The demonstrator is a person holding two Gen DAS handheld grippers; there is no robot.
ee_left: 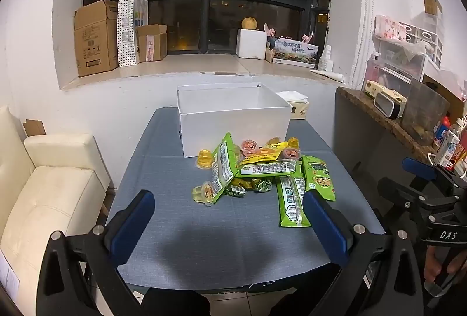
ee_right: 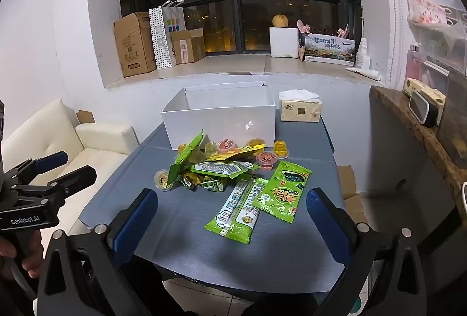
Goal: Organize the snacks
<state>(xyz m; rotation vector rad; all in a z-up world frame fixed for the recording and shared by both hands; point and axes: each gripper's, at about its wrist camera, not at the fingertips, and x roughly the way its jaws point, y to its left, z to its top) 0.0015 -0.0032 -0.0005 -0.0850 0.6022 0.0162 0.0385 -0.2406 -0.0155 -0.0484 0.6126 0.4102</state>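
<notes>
Left wrist view: left gripper (ee_left: 229, 224) low at six o'clock, jaws spread wide with nothing between them, blue pads hanging over the near part of the blue-grey table (ee_left: 163, 176). Snack pile (ee_left: 259, 173) just past centre toward one o'clock: green packets overlapping, yellow and pink jelly cups scattered through and around them, one green packet (ee_left: 292, 205) lying closest to the right-hand pad. White box (ee_left: 233, 123) open-topped at twelve o'clock, directly behind the pile, its front wall just beside the farthest cups. Tissue pack (ee_left: 297, 107) peeking out behind the box at one o'clock. Right gripper (ee_left: 420, 176) seen side-on at three to four o'clock, off the table's edge. Cream sofa (ee_left: 49, 187) at nine o'clock. Right wrist view: right gripper (ee_right: 230, 224) at six o'clock, likewise spread wide and holding nothing, over the near table (ee_right: 181, 228). Two green packets (ee_right: 256, 202) lying flat side by side just beyond centre, nearest of the snacks; rest of the pile (ee_right: 210, 167) heaped behind them toward eleven o'clock. White box (ee_right: 221, 117) at twelve o'clock, tissue pack (ee_right: 300, 108) beside it at one o'clock. Left gripper (ee_right: 52, 170) at nine o'clock, a hand (ee_right: 17, 254) on its grip.
</notes>
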